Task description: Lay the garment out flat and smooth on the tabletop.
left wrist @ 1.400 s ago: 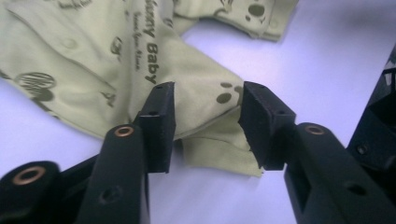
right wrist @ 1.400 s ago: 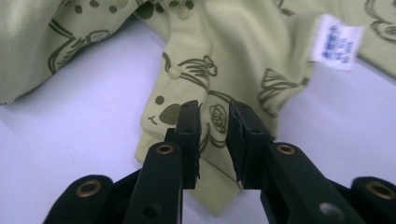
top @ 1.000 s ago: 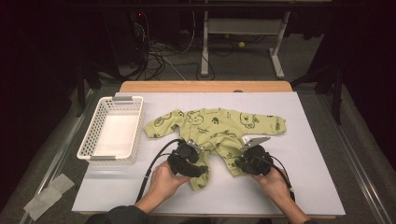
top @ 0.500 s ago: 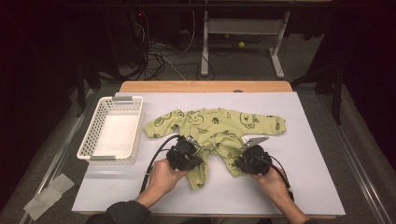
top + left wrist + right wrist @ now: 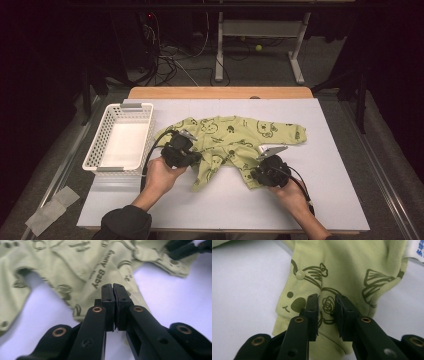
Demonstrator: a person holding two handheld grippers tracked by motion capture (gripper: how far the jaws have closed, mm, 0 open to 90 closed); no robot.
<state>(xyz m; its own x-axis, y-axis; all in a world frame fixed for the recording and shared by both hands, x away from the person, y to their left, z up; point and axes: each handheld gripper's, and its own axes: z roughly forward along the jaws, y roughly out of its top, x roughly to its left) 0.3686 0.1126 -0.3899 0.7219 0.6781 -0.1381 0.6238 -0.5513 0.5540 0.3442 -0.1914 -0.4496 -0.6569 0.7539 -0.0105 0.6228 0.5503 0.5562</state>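
Two grippers on a light, limp green baby romper (image 5: 235, 137): left gripper (image 5: 114, 293) fingers pinched closed on its leg fabric, right gripper (image 5: 327, 305) fingers part-open astride the hem, best gripped at edges.

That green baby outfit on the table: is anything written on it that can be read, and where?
"Sunny Baby": dark print on the green baby garment, read upside down in the left gripper view; the first word is partly creased.
More dark lettering near the top edge of that view: too blurred to read.
Blue print on the white label at the garment's edge in the right gripper view: too small and cut off to read.
The bear drawings carry no words.
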